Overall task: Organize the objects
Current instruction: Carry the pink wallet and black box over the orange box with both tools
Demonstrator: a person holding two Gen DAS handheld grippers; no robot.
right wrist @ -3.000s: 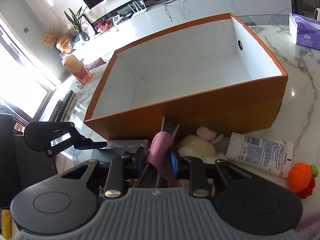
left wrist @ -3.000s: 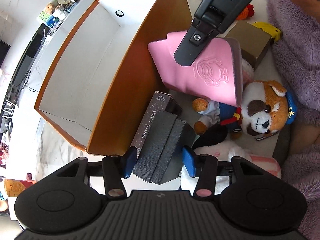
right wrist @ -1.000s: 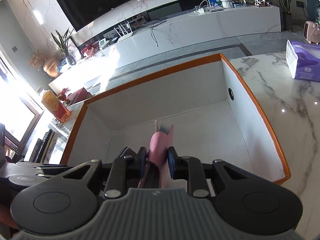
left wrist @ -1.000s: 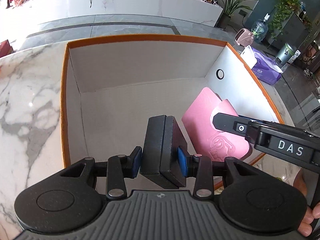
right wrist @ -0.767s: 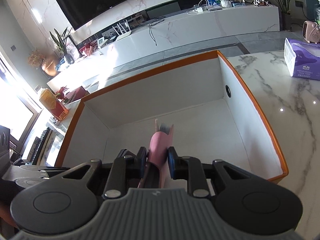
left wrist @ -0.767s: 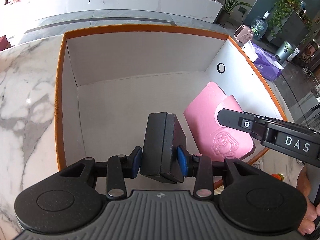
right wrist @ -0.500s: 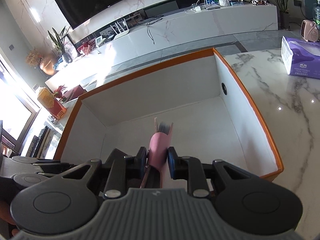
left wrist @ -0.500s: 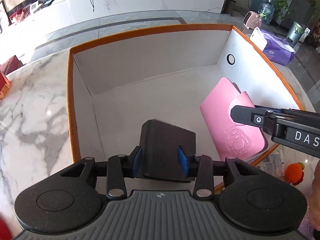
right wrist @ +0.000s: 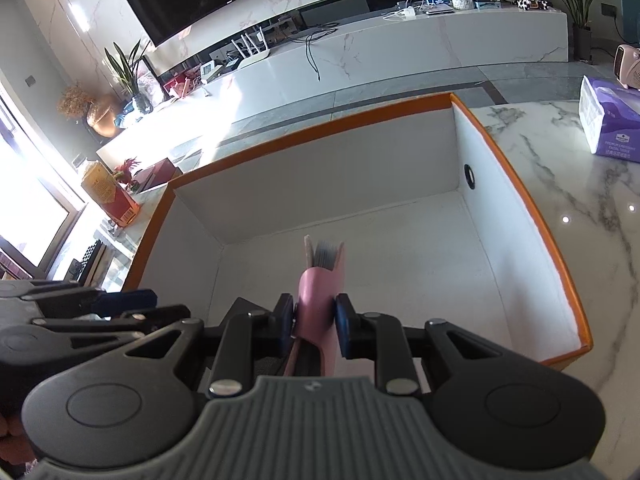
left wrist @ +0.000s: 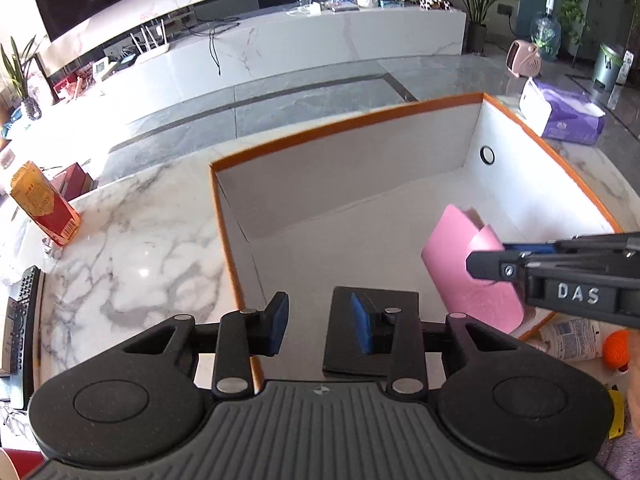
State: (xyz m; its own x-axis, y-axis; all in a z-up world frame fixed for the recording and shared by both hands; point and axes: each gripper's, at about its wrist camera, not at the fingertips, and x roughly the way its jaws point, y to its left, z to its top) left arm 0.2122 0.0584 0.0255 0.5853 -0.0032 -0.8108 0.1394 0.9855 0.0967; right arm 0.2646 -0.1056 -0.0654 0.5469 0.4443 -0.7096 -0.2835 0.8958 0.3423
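Note:
A big orange box with a white inside (left wrist: pixel 348 126) stands on the marble table; it also shows in the right wrist view (right wrist: pixel 532 216). My left gripper (left wrist: pixel 320 330) is open above the box's near left corner. A black case (left wrist: pixel 372 354) lies flat on the box floor under its right finger. My right gripper (right wrist: pixel 315 330) is shut on a pink wallet (right wrist: pixel 320 292), held upright over the box floor. In the left wrist view the pink wallet (left wrist: pixel 460 260) hangs at the box's right side, with the right gripper (left wrist: pixel 492 258) on it.
A purple tissue pack (right wrist: pixel 612 124) sits on the table right of the box. A red and yellow carton (left wrist: pixel 44 208) stands at the left. A white tube (left wrist: pixel 568 338) and an orange knitted toy (left wrist: pixel 616 350) lie by the box's near right corner.
My left gripper carried the black case into the box, laid it flat, opened and drew back left. The right gripper still holds the pink wallet inside the box.

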